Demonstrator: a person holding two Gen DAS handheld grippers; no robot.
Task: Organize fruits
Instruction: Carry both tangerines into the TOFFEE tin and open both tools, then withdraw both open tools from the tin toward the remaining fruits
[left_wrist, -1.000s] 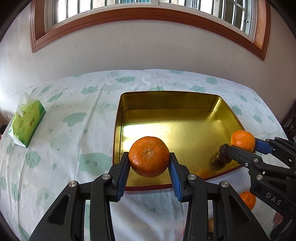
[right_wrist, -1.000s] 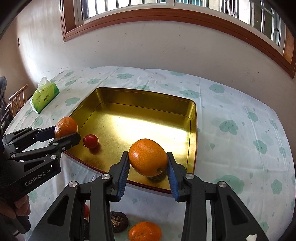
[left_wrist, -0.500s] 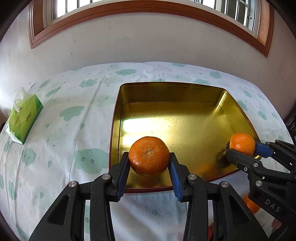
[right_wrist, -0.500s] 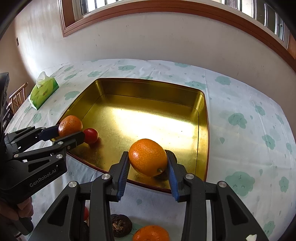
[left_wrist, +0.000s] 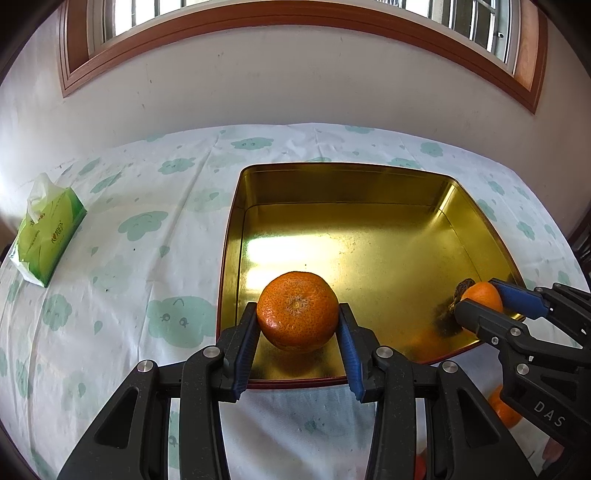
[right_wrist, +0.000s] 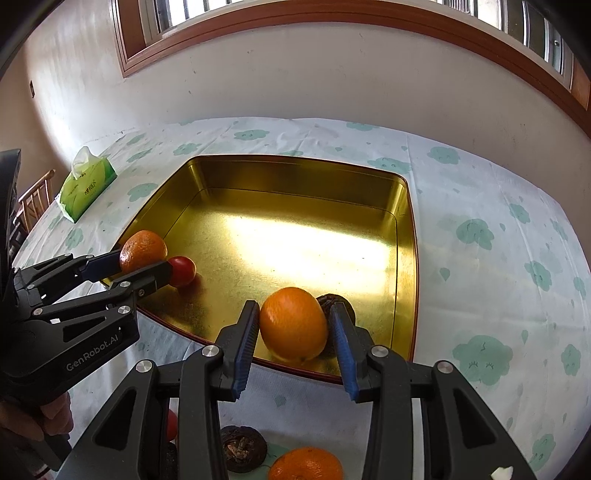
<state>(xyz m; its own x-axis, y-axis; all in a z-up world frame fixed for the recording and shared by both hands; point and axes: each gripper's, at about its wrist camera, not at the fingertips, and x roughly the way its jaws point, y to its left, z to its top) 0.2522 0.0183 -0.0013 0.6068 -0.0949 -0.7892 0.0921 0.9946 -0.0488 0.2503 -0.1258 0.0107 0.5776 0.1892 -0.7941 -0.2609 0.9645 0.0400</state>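
From my right wrist camera I see a red tomato (right_wrist: 181, 271) and a dark wrinkled fruit (right_wrist: 334, 303) inside the gold tray (right_wrist: 295, 173), plus another dark fruit (right_wrist: 243, 447) and a loose orange (right_wrist: 306, 463) on the near cloth; the left view hides the tomato behind its own fruit. My left gripper (left_wrist: 297, 323) is narrowly parted and clamped on a mandarin (left_wrist: 297, 311) over the tray's near-left edge, and my right gripper (right_wrist: 293, 325) pinches a smoother orange (right_wrist: 293, 324) over the near-right corner. A green tissue pack (left_wrist: 46, 236) lies far left on the cloud-print tablecloth (left_wrist: 147, 229), well apart from the tray.
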